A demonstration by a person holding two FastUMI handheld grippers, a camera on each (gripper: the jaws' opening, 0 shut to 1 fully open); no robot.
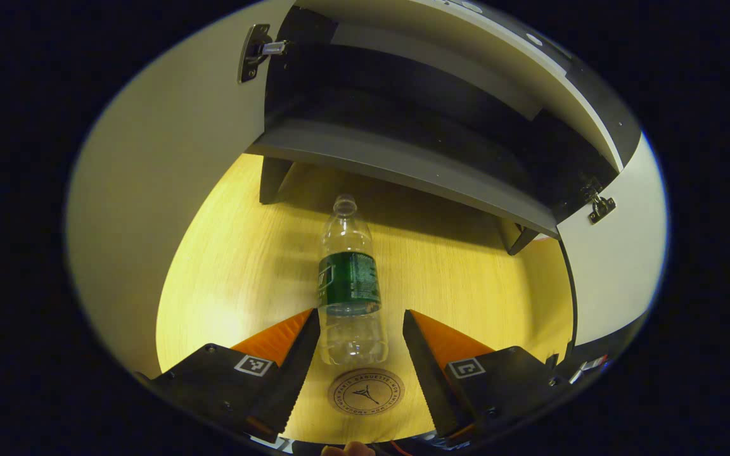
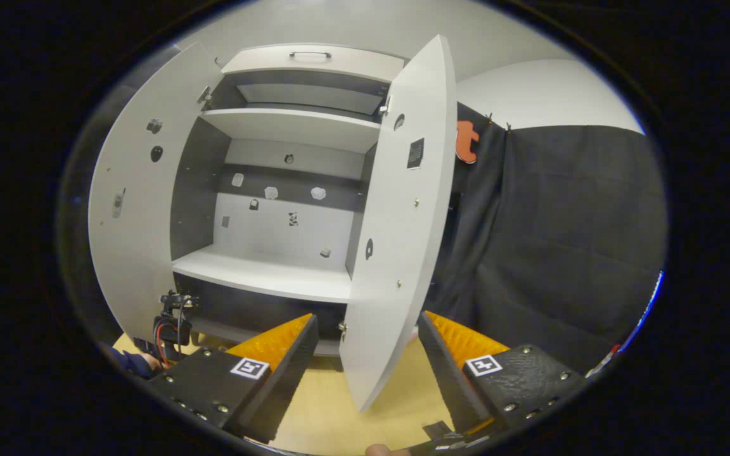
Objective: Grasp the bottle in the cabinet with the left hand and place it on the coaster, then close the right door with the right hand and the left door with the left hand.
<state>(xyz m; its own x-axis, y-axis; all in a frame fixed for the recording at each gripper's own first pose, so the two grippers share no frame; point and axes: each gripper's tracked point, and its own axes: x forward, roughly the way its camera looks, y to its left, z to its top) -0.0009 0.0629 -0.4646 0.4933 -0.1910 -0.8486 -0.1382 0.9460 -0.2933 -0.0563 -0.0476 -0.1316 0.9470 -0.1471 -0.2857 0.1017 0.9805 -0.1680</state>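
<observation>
A clear plastic bottle [image 1: 349, 285] with a green label stands upright on the wooden table [image 1: 244, 266], its base just past the far edge of a round coaster [image 1: 365, 391]. My left gripper [image 1: 360, 313] is open around the bottle's lower half; the left finger sits against it and a gap shows at the right finger. In the right gripper view, the white cabinet [image 2: 276, 272] stands with both doors open. My right gripper [image 2: 366, 316] is open, with the lower edge of the right door [image 2: 397, 221] seen between its fingers, farther off. The left door [image 2: 143, 209] swings wide.
The cabinet's dark underside and legs [image 1: 403, 164] hang over the table behind the bottle, flanked by the open doors [image 1: 168, 158]. The left gripper's body with cables [image 2: 172, 323] and a sleeve [image 2: 130, 364] show low left. Black cloth wall [image 2: 561, 253] lies right.
</observation>
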